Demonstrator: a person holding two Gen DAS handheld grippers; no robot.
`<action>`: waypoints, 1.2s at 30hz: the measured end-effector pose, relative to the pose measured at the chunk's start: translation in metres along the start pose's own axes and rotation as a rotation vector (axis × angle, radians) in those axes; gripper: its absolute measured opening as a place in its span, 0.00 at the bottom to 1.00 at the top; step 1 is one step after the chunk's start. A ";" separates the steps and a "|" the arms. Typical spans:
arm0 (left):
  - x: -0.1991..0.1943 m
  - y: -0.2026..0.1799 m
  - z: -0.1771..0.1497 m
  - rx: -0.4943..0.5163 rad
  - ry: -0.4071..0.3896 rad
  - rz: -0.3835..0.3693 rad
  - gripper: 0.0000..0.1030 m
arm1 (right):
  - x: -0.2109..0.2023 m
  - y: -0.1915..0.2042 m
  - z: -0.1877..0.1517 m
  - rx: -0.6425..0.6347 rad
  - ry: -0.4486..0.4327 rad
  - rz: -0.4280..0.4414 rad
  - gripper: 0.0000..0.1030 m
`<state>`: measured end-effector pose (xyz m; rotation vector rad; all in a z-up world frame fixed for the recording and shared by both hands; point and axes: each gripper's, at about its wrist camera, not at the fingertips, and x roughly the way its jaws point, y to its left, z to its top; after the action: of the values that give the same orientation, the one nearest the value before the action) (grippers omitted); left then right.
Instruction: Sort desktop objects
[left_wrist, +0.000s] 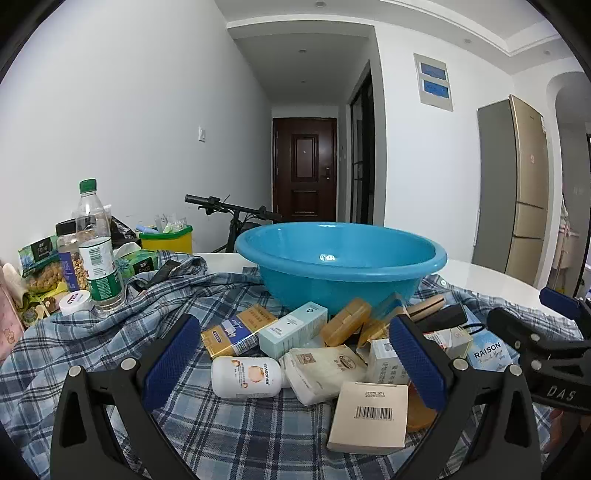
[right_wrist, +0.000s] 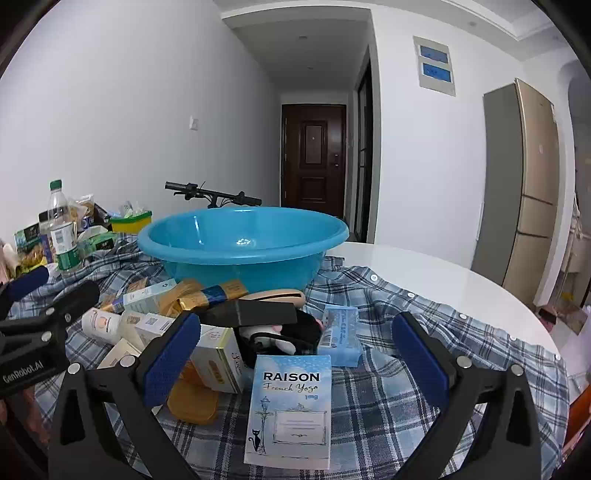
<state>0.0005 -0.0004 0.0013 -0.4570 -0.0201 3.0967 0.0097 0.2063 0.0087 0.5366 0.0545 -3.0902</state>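
1. The left gripper (left_wrist: 295, 358) has its jaws spread wide, pinching nothing; a white bottle (left_wrist: 246, 376) and a wrapped white packet (left_wrist: 319, 371) lie between them.
2. The right gripper (right_wrist: 295, 354) also stands spread and empty, the RAISON booklet (right_wrist: 290, 410) lying flat between its jaws.
3. The blue basin (right_wrist: 243, 243) sits beyond both, on the plaid cloth (right_wrist: 406, 369) that covers the surface.
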 end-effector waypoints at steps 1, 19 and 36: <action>-0.001 0.000 0.000 -0.003 -0.003 0.009 1.00 | 0.000 0.001 0.000 -0.006 0.001 -0.011 1.00; 0.000 -0.004 -0.001 0.008 -0.004 -0.015 1.00 | -0.007 -0.006 0.001 0.046 -0.038 -0.044 1.00; -0.001 0.002 0.000 -0.017 -0.007 0.040 1.00 | -0.002 -0.004 0.001 0.029 -0.017 -0.021 1.00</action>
<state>0.0018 -0.0024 0.0014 -0.4526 -0.0374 3.1396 0.0117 0.2102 0.0104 0.5137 0.0160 -3.1198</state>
